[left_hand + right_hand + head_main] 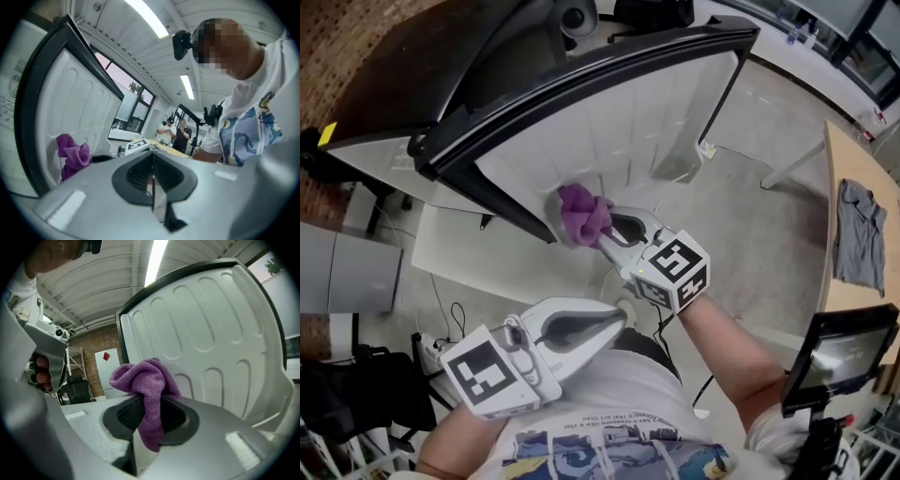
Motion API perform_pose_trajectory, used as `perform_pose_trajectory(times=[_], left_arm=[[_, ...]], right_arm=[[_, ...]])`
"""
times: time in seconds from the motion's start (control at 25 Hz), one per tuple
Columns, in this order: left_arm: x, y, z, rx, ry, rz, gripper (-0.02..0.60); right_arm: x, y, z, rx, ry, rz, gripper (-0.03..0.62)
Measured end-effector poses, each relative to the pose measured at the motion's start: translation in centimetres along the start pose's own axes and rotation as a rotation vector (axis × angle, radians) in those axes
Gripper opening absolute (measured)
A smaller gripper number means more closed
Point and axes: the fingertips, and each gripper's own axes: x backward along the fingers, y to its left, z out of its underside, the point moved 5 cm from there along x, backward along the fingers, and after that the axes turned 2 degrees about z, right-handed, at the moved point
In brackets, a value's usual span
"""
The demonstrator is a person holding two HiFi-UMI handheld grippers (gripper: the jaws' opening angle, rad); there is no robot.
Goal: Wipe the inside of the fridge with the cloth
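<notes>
The right gripper (pixel 602 231) had its jaws clamped on the purple cloth (pixel 581 214), most of which bunched just ahead of the jaw tips, with a tail hanging down between them. The bunch sat against, or very nearly against, the white ribbed inner panel (pixel 628 122) of what looked like the fridge's open door, directly in front of the jaws. The left gripper (pixel 615 328) was held well behind and below the right jaws, near the person's shirt, its jaws closed together on nothing.

To wipe well, the bunched part should probably be pressed flat to the panel so the fabric, not the hard jaw tips, met the plastic. Strokes running along the moulded ribs would likely reach the grooves better than strokes across them. The grip looked secure enough, though a firm drag could tug the cloth loose.

As for the fridge as a container, the panel ahead of the jaws carried no bottles or food. The cabinet's own compartments were not shown in any view, so their contents could not be told.
</notes>
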Motion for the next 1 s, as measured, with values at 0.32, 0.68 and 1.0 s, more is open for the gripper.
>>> perform_pose_trajectory(times=[0.32, 0.68, 1.0], left_arm=[[2.7, 0.4, 0.8, 0.009, 0.019, -0.004, 0.005], [3.3, 0.7, 1.1, 0.033, 0.034, -0.009, 0.005], [2.0, 0.6, 1.0, 0.031, 0.031, -0.020, 0.005]], right_arm=[[-3.9, 1.3, 5.4, -0.073, 0.066, 0.051, 0.080], [-3.6, -0.6, 6.3, -0.037, 0.101, 0.103, 0.080], [-1.8, -3.7, 6.4, -0.030, 0.112, 0.144, 0.080]])
